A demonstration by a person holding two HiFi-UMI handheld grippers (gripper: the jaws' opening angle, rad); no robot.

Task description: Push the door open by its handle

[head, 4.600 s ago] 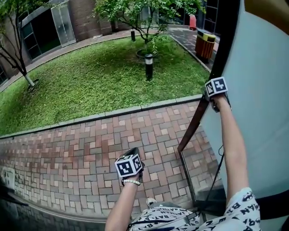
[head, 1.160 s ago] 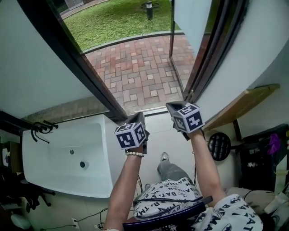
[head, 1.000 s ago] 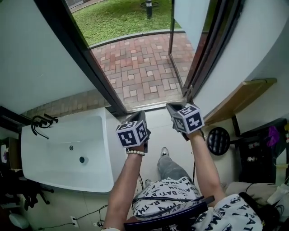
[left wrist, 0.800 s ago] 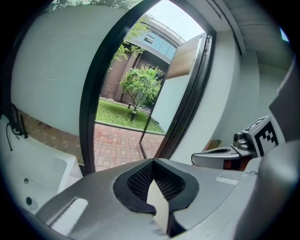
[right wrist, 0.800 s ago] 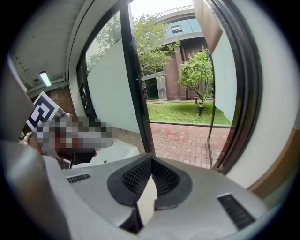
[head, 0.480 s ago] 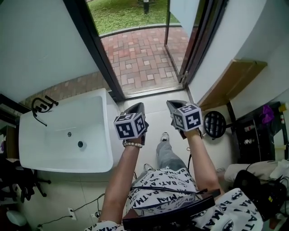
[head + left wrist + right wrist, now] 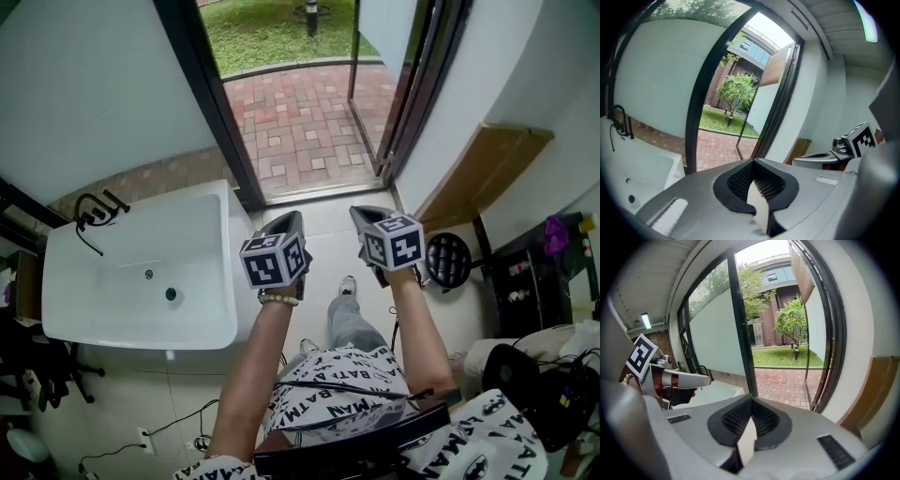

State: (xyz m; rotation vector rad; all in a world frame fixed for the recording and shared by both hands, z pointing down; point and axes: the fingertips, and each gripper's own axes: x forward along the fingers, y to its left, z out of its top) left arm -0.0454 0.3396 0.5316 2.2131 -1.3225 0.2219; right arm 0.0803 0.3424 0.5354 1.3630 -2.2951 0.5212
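Observation:
The door (image 7: 382,37) stands swung outward over the brick paving (image 7: 300,122), leaving the doorway open. I cannot make out its handle. The same door leaf shows in the left gripper view (image 7: 761,101) and in the right gripper view (image 7: 814,319). Both grippers hang side by side indoors, short of the threshold and touching nothing. My left gripper (image 7: 291,218) is shut and empty, with its pads (image 7: 761,185) meeting. My right gripper (image 7: 362,214) is also shut and empty, its fingers (image 7: 757,420) closed together.
A white bathtub (image 7: 141,281) with a black tap (image 7: 94,211) lies to the left, against the dark door post (image 7: 211,103). A wooden shelf (image 7: 487,164) and a round black object (image 7: 448,261) are on the right. The person's leg and shoe (image 7: 347,286) are below the grippers.
Several seconds ago the right gripper was at the door's edge outside. In the last second the view has drawn back from the doorway, with both grippers still shut and side by side.

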